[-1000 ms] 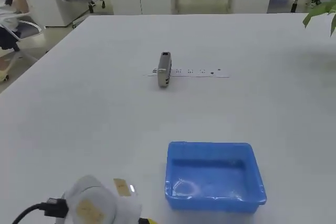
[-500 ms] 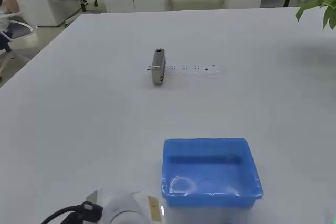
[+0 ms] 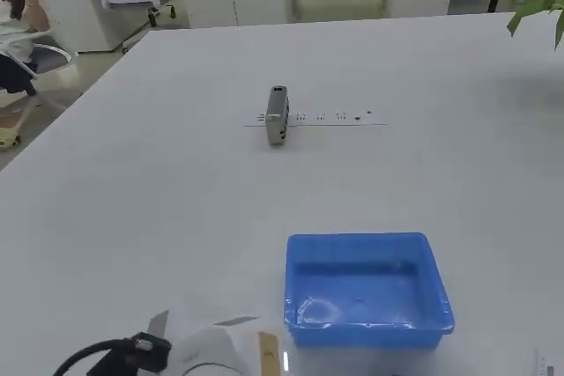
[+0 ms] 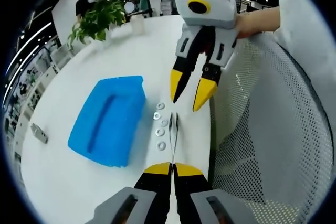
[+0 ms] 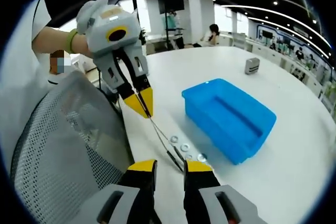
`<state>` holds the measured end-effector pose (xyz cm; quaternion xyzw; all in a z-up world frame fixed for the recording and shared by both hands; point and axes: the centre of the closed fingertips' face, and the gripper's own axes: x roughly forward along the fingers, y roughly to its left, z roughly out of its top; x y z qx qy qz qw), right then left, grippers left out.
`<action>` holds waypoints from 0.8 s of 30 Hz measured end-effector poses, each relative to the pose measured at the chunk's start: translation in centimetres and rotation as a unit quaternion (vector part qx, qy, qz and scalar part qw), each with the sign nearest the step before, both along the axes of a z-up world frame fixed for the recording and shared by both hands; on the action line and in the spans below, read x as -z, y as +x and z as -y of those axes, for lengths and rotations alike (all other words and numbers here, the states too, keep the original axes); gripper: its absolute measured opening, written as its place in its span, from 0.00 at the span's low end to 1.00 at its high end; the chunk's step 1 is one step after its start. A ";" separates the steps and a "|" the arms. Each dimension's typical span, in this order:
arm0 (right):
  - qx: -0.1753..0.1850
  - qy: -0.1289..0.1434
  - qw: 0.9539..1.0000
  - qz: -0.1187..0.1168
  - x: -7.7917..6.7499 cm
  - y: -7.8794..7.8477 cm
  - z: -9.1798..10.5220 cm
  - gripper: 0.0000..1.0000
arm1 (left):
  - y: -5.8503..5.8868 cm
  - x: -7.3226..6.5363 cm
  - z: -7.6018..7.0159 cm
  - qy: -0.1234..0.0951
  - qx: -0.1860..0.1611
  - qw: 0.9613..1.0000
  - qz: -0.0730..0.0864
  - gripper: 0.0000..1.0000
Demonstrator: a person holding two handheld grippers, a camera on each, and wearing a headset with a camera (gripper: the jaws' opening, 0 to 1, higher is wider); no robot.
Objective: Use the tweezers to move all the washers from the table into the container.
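My left gripper [image 4: 172, 167] is shut on the handle end of thin metal tweezers [image 4: 173, 135], whose tips point out over the white table. Several small washers [image 4: 160, 131] lie in a loose row just left of the tweezers, beside the blue container [image 4: 107, 119]. My right gripper [image 4: 191, 90] faces the left one from across the washers, jaws open and holding nothing. In the right gripper view the left gripper [image 5: 143, 103] holds the tweezers [image 5: 165, 142] above the washers [image 5: 185, 147], and the right gripper [image 5: 170, 166] is open. The container [image 3: 366, 288] looks empty.
A grey device [image 3: 277, 115] lies on a power strip [image 3: 330, 118] mid-table. A mesh chair back [image 4: 262, 129] stands close along the table edge by both grippers. A plant [image 4: 97, 19] sits at the far corner. A white gripper body [image 3: 207, 350] with a black cable shows at the bottom.
The white gripper body at the bottom of the head view has shifted right, closer to the container. The rest of the shift is the camera's own.
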<state>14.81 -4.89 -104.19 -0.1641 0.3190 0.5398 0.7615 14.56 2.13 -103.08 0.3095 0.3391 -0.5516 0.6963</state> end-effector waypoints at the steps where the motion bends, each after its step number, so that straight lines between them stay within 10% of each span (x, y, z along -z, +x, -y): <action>1: -0.003 0.000 1.000 0.003 0.0 0.1 -0.2 0.18 | 0.0 -0.2 0.0 0.000 0.001 1.000 0.001 0.00; 10: -0.041 0.012 0.999 0.021 -0.3 0.6 -3.1 0.22 | -0.4 -3.8 1.6 -0.014 0.026 1.000 0.009 0.00; 24: -0.088 0.006 0.996 0.017 1.1 -0.1 -4.6 0.15 | -1.1 -5.3 4.2 -0.017 0.066 0.998 0.011 0.00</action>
